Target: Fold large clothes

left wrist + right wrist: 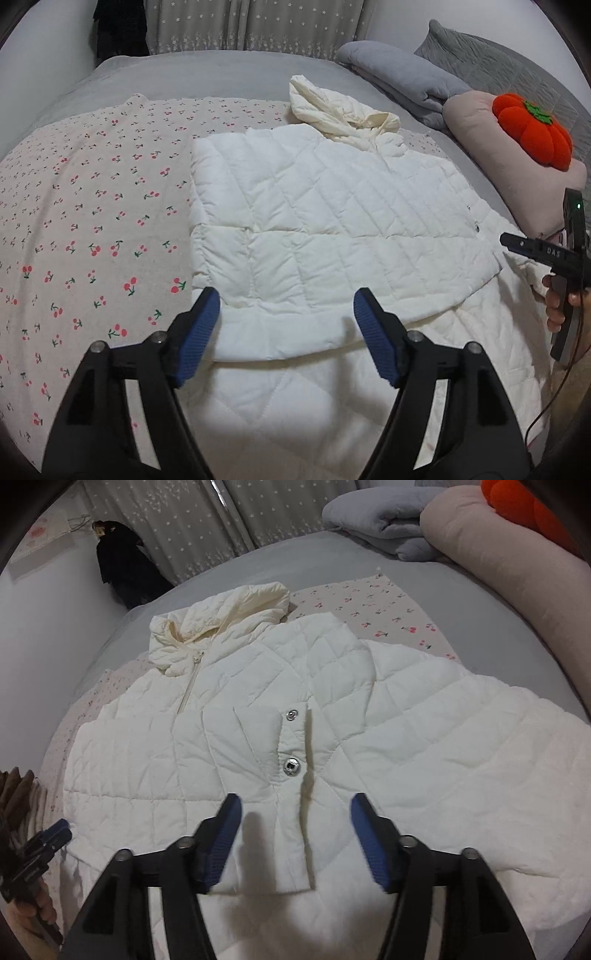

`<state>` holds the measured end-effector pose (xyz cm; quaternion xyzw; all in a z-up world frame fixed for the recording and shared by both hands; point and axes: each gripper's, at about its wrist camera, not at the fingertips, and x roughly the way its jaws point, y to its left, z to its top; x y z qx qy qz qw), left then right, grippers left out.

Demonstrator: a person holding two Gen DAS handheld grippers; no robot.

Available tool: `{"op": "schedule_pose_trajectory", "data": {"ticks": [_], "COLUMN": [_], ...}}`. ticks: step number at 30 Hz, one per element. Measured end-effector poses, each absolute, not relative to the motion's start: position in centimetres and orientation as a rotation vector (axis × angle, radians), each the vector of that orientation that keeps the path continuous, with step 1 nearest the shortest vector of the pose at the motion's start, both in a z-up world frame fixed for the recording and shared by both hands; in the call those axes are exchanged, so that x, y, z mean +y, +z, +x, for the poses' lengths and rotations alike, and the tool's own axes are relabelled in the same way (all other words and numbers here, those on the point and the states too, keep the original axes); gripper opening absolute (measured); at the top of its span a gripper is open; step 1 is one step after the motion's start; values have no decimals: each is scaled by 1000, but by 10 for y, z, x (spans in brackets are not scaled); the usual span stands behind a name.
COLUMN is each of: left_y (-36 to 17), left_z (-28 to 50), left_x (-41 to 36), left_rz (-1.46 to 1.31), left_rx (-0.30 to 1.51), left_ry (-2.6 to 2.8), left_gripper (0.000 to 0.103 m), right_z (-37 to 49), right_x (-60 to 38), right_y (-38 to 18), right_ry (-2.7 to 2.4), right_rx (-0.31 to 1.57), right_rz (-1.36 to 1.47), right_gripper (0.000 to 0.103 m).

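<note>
A white quilted hooded jacket [314, 206] lies flat on the bed, one side folded over its middle, its hood [332, 107] at the far end. My left gripper [287, 299] hovers open over the near edge of that folded part, nothing pressed between its blue pads [199, 332]. In the right wrist view the jacket [406, 738] shows its front strip with two metal snaps [291, 766]. My right gripper [295, 801] stands open just above that strip, holding nothing. Each gripper appears at the edge of the other's view: the right gripper [546, 254] and the left gripper [44, 842], each held in a hand.
A cherry-print sheet [92, 192] covers the grey bed under the jacket. At the right are a folded grey blanket [399, 74], a pink pillow [480, 140] and an orange pumpkin cushion [532, 129]. A starred curtain [251, 26] and a dark hanging item [118, 29] stand behind.
</note>
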<state>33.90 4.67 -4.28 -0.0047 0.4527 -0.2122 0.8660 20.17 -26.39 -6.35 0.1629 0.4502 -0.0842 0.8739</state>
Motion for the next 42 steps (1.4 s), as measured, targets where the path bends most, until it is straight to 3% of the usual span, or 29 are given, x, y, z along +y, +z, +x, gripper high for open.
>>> {"op": "schedule_pose_trajectory", "data": {"ticks": [5,10,29,42], "left_y": [-26,-18,-32,-35], "left_z": [332,320,287,283], "left_x": [29,7,-57,-30], "left_rz": [-54,-78,-54,-88], "left_rx": [1017,1058,1079,1076], "left_ry": [-410,-390,-463,-455], "left_gripper": [86,94,94,94], "right_z": [169,138,-20,-49], "right_x": [-275,-297,-445,-513], "right_y": [-45,-34,-65,-90], "right_ry": [-216,-271,-553,-777], "right_rx": [963,960,825,661], "right_rz": [334,360,735,996], "right_gripper": [82,84,85,84]}}
